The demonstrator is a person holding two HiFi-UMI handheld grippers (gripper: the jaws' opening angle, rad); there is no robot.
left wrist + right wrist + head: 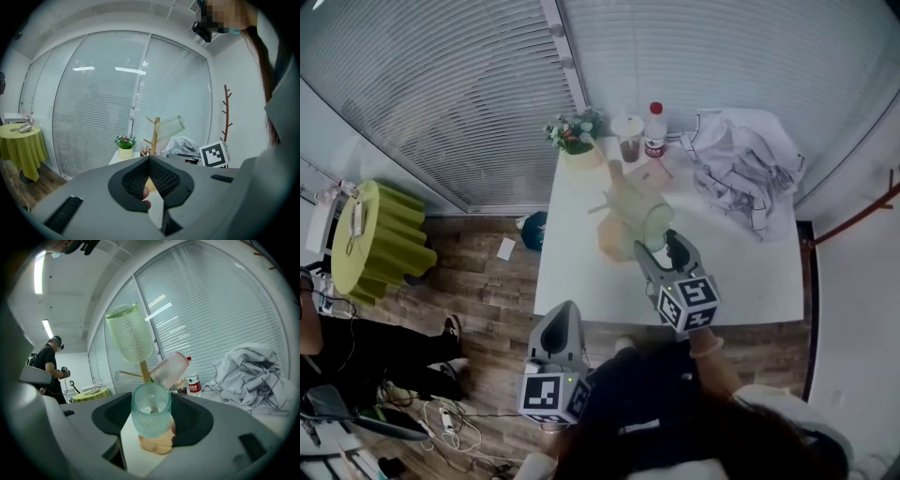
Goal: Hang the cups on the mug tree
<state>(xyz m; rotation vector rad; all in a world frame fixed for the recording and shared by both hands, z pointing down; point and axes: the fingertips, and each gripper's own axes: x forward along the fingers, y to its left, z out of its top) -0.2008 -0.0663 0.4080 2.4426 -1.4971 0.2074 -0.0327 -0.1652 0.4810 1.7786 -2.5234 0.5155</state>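
Observation:
A wooden mug tree (617, 202) stands on the white table (741, 272). In the right gripper view a pale green cup (129, 331) hangs high on the mug tree (144, 371) and a pink cup (169, 370) hangs tilted to its right. My right gripper (661, 251) is over the table just in front of the tree, shut on a teal dimpled cup (151, 411), mouth toward the camera. My left gripper (560, 328) hangs off the table's near edge, its jaws (149, 160) meeting at the tips with nothing between them. From there the tree (154, 136) shows far off.
At the table's far end stand a potted plant (577, 136), a drink cup (628, 139) and a bottle (655, 129). A crumpled white cloth (745, 169) covers the far right. A green-draped round table (375, 239) and a person (356, 347) are at the left.

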